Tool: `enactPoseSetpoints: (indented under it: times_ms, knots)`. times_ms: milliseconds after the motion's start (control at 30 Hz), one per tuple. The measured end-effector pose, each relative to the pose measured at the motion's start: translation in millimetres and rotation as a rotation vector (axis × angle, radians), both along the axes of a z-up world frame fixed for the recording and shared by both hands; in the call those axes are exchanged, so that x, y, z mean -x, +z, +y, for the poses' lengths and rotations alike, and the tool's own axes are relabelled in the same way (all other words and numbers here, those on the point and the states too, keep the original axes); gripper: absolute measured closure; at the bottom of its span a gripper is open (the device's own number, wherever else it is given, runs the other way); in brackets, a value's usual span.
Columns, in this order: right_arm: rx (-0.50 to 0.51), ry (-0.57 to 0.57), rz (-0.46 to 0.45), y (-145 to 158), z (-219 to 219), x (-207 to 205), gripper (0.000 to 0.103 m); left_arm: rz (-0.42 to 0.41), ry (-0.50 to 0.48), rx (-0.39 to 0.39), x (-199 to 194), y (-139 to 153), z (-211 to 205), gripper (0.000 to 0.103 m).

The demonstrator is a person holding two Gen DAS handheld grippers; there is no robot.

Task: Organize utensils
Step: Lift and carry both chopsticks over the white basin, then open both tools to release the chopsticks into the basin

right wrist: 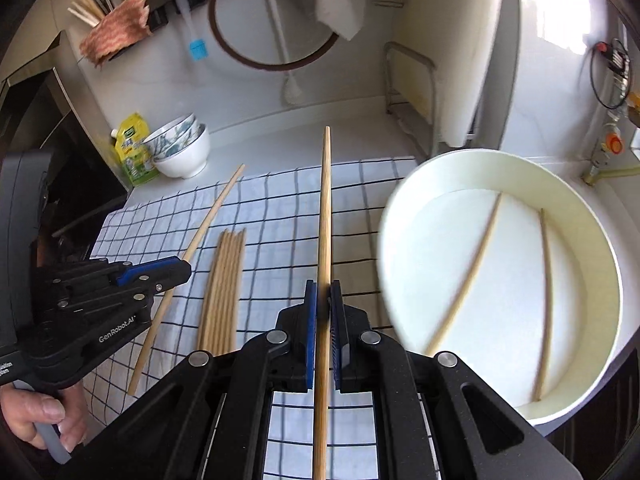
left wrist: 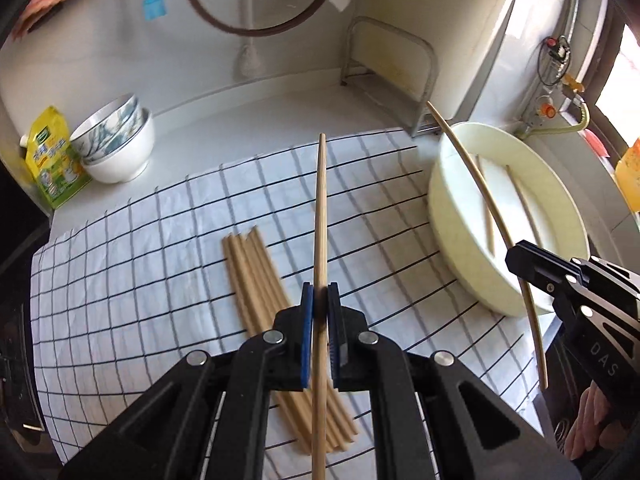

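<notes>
Two stacked bowls (left wrist: 116, 140) and a yellow-green pouch (left wrist: 52, 160) at far left on the white surface (left wrist: 248, 100), beside the checked cloth (left wrist: 140, 240). Spread across the middle of that cloth, a bundle of wooden chopsticks (left wrist: 256, 280) lying side by side. Just right of the bundle, the left hand-held gripper (left wrist: 320, 308), clamped shut on a single chopstick (left wrist: 321, 208), the stick lifted clear of the cloth and pointing away toward the back wall. Further right, a round white basin (left wrist: 452, 216) resting at the cloth's right edge, two loose chopsticks (left wrist: 486, 216) lying apart inside on its floor. At far right, above the basin's near rim, the right hand-held gripper (left wrist: 520, 256), likewise closed tight on a second chopstick (left wrist: 472, 184), held aloft at a slant over the basin. Seen from the right wrist camera, that same right hand-held gripper (right wrist: 323, 300) pinching its chopstick (right wrist: 325, 220) between blue pads (right wrist: 310, 320), with a person's hand (right wrist: 44, 420) on the left tool's handle at lower left.
</notes>
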State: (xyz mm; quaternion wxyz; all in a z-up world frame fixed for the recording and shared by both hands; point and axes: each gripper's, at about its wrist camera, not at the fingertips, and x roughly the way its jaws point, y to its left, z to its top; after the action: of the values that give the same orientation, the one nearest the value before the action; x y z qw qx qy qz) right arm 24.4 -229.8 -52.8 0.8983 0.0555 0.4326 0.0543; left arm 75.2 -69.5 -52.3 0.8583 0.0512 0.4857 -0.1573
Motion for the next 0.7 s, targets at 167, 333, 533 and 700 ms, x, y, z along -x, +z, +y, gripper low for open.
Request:
enactPoseSetpoints:
  times_ms: [167, 333, 533, 700]
  knots:
    - [0.003, -0.135, -0.002, -2, -64, 6, 0.097, -0.009, -0.117, 0.038, -10, 11, -65, 0.095]
    - [-0.007, -0.237, 0.008, -8, -117, 6, 0.097, -0.003, -0.211, 0.056, -21, 15, -125, 0.095]
    - [-0.042, -0.301, 0.024, -22, -158, -5, 0.097, 0.000, -0.295, 0.041, -36, 10, -183, 0.095]
    - [-0.086, -0.334, 0.054, -37, -173, -16, 0.097, 0.025, -0.341, 0.011, -52, -6, -219, 0.095]
